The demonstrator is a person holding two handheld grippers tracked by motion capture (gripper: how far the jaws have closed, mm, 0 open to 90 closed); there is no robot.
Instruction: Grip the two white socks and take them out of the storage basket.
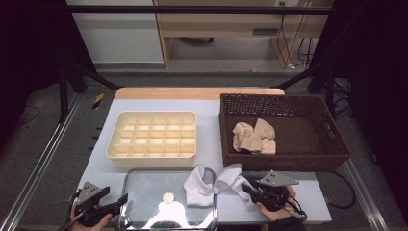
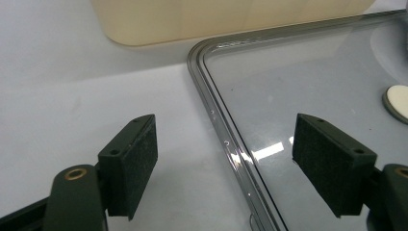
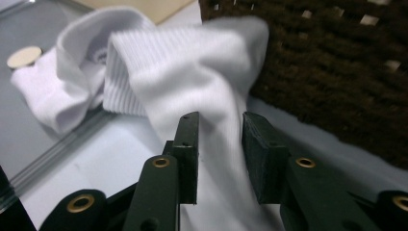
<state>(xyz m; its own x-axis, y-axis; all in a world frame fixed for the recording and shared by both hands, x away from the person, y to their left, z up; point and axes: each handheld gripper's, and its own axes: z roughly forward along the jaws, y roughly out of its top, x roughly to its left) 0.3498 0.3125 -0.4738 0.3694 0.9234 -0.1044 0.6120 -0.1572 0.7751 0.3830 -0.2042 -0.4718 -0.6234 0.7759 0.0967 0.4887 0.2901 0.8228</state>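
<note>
A white sock lies at the near edge of the table, one end draped onto the right part of a clear lid and the other trailing toward the right gripper. In the right gripper view the sock runs straight between the two black pads, which stand a little apart with the fabric in the gap — the left pad seems to brush the cloth, but a firm pinch cannot be made out, and the sock's near end is cut off at the bottom of that view. The hand under this gripper is mostly hidden by its grey plate.

The left gripper sits at the lower left, its jaws wide apart and empty; in the left gripper view one pad hovers over the bare table and the other over the corner of the clear lid. A small round pale knob sits on the lid, half cut off at the edge of the left gripper view.

Behind the lid stands a cream divided tray. To its right a dark wicker basket holds a bundle of beige socks — how many is hard to tell, since they are bunched together.
</note>
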